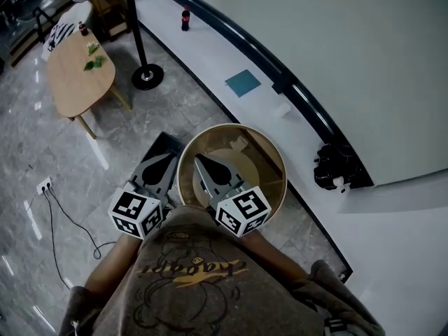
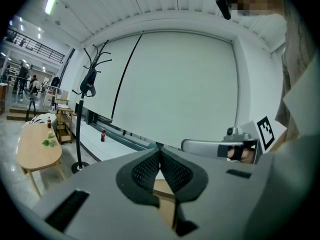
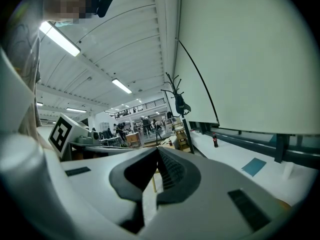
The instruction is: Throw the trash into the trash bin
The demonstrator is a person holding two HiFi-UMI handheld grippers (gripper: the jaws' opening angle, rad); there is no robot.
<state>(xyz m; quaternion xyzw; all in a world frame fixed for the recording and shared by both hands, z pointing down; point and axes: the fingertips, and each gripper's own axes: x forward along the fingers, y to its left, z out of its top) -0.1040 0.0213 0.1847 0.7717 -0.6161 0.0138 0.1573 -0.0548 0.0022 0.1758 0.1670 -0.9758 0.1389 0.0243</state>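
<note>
Black-padded fingers (image 2: 145,171) of your left gripper (image 1: 168,159) sit pressed together, empty, just beside the bin's left rim. Your right gripper (image 1: 201,161) is likewise closed on nothing, above the round tan trash bin (image 1: 274,152). A pale scrap (image 1: 238,143), possibly crumpled paper, lies inside.

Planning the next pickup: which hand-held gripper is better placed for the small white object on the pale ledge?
Right, probably. The right hand-held gripper is over the round tan bin, nearer the small white object; the left hand-held gripper is farther off.
</note>
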